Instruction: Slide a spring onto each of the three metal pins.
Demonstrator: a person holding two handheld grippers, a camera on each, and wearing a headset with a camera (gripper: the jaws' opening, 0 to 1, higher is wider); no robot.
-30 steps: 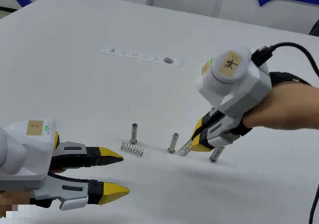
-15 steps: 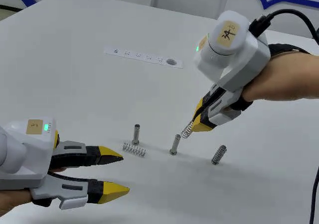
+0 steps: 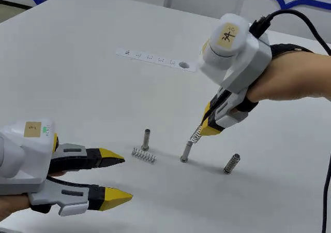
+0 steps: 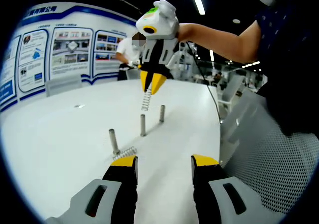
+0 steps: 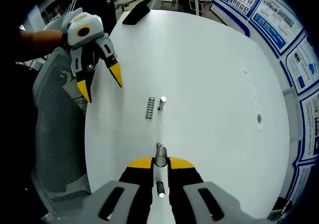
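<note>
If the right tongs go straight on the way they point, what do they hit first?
Probably the middle pin, right under the spring the right tongs hold; depth is hard to judge.

Left gripper (image 3: 126, 178) body cut off at head view's lower left, forearm (image 3: 295, 80) and cable (image 3: 289, 11) cut at its right edge, power strip (image 3: 155, 59) markings too small to read, spring (image 5: 160, 157) lower end hidden between right gripper (image 5: 160, 163) jaws in the right gripper view.
</note>
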